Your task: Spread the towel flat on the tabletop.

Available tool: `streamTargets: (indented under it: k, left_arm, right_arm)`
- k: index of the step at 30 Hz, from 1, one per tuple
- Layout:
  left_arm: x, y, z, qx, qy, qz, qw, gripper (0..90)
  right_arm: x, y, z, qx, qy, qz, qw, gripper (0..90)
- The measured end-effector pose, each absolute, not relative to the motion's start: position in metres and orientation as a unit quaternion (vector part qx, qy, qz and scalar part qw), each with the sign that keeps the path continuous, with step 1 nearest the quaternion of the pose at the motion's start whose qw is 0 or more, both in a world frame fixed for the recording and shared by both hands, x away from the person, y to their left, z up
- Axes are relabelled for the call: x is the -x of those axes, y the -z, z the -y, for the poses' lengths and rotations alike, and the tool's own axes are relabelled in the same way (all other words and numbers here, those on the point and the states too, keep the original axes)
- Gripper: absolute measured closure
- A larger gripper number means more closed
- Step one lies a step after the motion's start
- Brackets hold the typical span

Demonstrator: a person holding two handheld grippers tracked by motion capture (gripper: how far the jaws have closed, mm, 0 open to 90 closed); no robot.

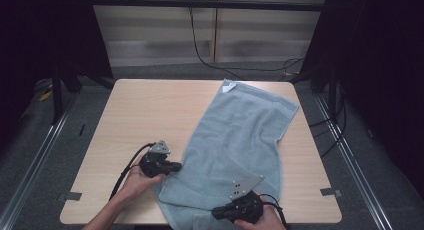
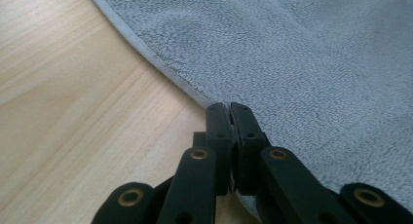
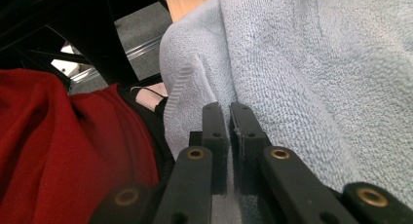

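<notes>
At the towel [image 1: 240,140] edge, both tools seemingly pinch cloth; right view adds red fabric [image 3: 58,151].

Dim, soft light; dark surroundings

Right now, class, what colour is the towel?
Pale grey-blue towel, clearest in the left gripper view.

A recording booth or lab rather than a home: black curtains [image 1: 380,65] hung down both sides, a black metal frame bar [image 1: 200,3] overhead, loose black cables [image 1: 210,60] trailing across grey carpet [image 1: 30,155], strips of grey tape [image 1: 331,192] (marking spots) stuck beside a bare light wooden table [image 1: 145,115].
</notes>
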State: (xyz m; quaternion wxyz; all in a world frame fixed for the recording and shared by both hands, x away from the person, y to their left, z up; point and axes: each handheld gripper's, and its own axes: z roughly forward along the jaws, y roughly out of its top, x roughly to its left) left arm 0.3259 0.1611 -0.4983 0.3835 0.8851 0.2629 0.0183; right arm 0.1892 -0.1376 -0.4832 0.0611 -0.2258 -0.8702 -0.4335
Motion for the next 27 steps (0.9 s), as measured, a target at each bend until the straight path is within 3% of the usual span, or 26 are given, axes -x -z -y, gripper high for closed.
streamTargets:
  k: [10,14,18,24,27]
  left_arm:
    - [-0.336,0.481,-0.197,-0.836,-0.033,-0.320,0.444,88.3]
    - [-0.341,0.479,-0.210,-0.823,-0.048,-0.348,0.446,88.4]
    - [-0.345,0.477,-0.222,-0.807,-0.049,-0.367,0.460,88.3]
    - [-0.341,0.473,-0.214,-0.809,-0.052,-0.354,0.466,88.0]
    - [-0.343,0.475,-0.216,-0.812,-0.046,-0.356,0.461,88.0]
  right_arm:
    - [-0.167,0.481,0.151,0.234,0.438,0.866,0.059,84.6]
    - [-0.162,0.485,0.164,0.246,0.437,0.863,0.063,90.0]
    - [-0.158,0.491,0.176,0.264,0.432,0.860,0.068,90.0]
    - [-0.174,0.482,0.163,0.277,0.433,0.857,0.030,72.8]
    - [-0.193,0.479,0.163,0.294,0.433,0.852,-0.007,71.5]
